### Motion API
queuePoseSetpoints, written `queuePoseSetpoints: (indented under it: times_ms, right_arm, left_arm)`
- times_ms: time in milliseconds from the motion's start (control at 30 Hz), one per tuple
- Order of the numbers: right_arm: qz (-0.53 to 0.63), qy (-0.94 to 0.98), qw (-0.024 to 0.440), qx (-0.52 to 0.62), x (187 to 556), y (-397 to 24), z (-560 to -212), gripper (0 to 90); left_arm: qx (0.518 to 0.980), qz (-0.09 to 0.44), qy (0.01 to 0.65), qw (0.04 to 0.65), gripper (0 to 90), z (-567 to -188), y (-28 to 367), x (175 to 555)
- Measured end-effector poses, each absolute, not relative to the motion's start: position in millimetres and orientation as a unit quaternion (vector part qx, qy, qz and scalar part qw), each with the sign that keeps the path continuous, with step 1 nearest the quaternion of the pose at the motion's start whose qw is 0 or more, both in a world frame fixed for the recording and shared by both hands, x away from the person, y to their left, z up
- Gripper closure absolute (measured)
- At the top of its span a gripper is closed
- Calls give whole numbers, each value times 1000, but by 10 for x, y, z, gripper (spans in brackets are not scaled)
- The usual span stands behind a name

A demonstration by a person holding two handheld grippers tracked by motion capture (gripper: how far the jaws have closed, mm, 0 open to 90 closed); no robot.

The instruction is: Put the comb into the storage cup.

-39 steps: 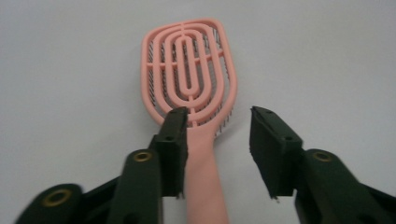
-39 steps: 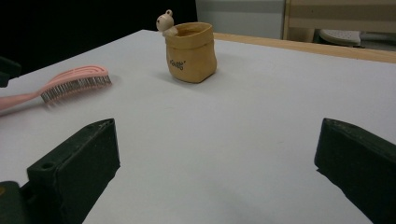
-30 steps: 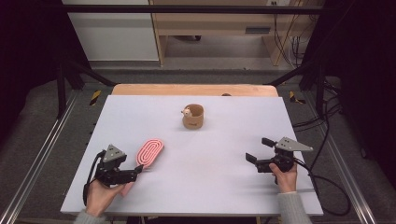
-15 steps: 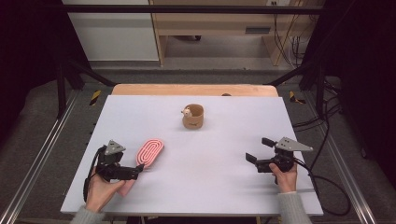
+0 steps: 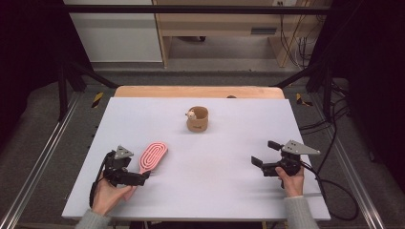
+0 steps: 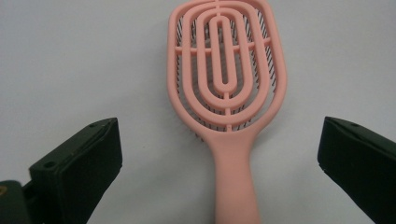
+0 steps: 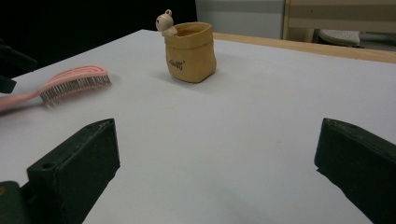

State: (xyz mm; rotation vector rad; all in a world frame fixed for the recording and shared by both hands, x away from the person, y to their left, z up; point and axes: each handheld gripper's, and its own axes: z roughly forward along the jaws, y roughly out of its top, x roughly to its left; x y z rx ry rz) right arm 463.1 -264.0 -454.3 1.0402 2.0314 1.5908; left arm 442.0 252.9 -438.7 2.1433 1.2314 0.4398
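Pink brush (image 6: 224, 88) handle between wide-apart left gripper (image 6: 219, 163) jaws; right gripper (image 7: 215, 168) likewise apart. Your off-centre closing risks twisting brush.

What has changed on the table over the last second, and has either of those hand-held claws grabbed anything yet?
The left gripper has drawn back a little toward the person and now sits at the handle end of the pink hairbrush, jaws open on either side of the handle, not yet closed. Nothing has been grabbed. The brush, the small tan pouch and the open right gripper stayed where they were.
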Motion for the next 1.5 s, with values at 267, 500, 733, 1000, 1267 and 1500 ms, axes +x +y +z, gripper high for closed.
queuePoseSetpoints:
  times_ms: [267,500,733,1000,1267,1500]
  right_arm:
    - [562,719,179,368,4631,-2639,-4543,5]
    - [562,719,178,368,4631,-2639,-4544,4]
    - [562,719,178,368,4631,-2638,-4544,5]
    - [561,720,178,368,4631,-2638,-4545,4]
    - [561,720,178,368,4632,-2637,-4546,5]
    - [561,720,178,369,4633,-2636,-4547,4]
  left_arm:
    - [817,165,468,295,0,-4446,2529,4420]
    - [821,162,469,282,15,-4518,2503,4416]
    - [824,157,469,277,74,-4540,2488,4405]
    - [828,155,465,273,235,-4546,2473,4395]
    - [832,148,461,269,391,-4557,2462,4397]
    - [834,143,460,268,485,-4561,2451,4400]
